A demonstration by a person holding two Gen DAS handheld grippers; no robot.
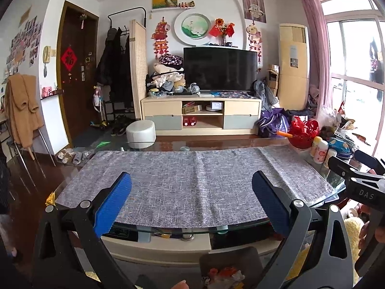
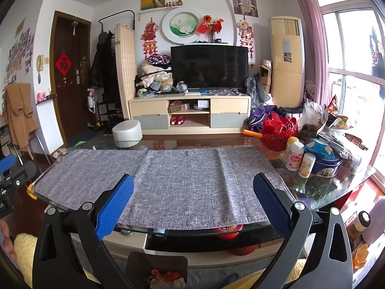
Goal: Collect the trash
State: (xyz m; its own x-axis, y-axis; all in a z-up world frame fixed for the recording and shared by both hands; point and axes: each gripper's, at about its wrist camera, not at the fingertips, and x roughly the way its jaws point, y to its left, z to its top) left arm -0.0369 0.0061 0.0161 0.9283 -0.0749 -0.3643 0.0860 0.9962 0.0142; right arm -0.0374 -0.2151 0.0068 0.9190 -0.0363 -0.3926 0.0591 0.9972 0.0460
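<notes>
The left gripper (image 1: 191,200) is hovering over the near edge of the glass table (image 1: 168,230), its blue fingers (image 1: 113,204) standing wide apart and gripping nothing. The right gripper (image 2: 193,201) is hovering beside it, fingers (image 2: 115,206) likewise spread and empty. A grey cloth (image 2: 182,175) is lying flat across the table. The trash (image 2: 168,278), a heap of orange and white scraps, is sitting in a brown bin (image 2: 156,262) on the floor below the near table edge. Bottles (image 2: 294,156) and a blue tin (image 2: 324,166) are standing at the right edge.
</notes>
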